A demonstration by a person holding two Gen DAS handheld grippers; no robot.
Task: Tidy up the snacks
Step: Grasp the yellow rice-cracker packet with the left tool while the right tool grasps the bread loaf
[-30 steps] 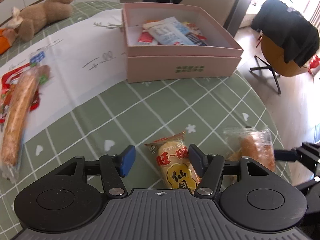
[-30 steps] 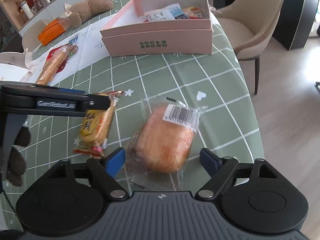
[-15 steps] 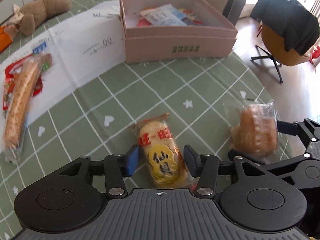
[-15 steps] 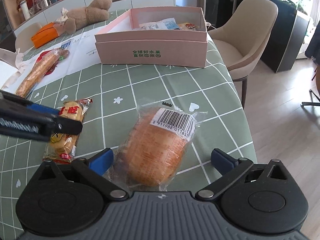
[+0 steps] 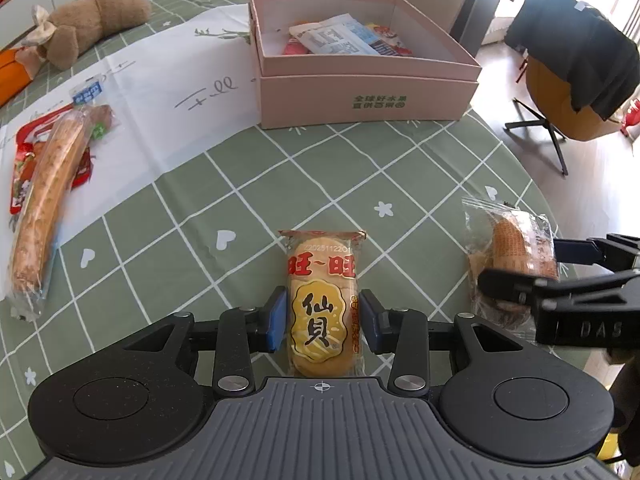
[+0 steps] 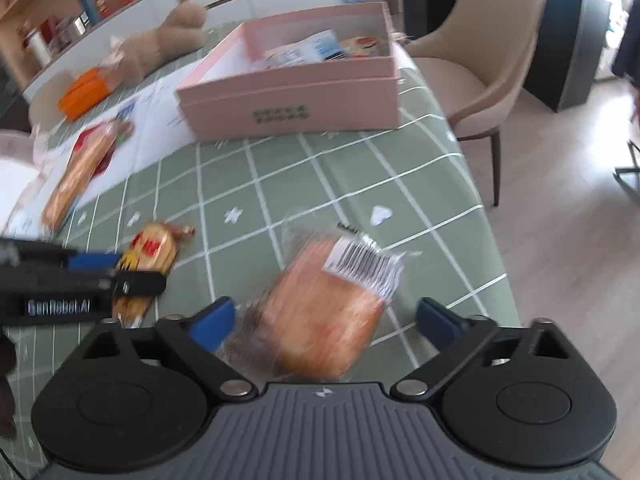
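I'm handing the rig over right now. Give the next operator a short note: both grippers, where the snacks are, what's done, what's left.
Left gripper: jaws have just been closing around the yellow rice cracker pack, pads at its sides; firm grip not certain.
Right gripper: jaws have just narrowed but are open, straddling the wrapped bread; right pad clear of it.
Done: several packets already in the pink box.
Left: box the cracker and bread, then the long bread stick and red packet beneath it.
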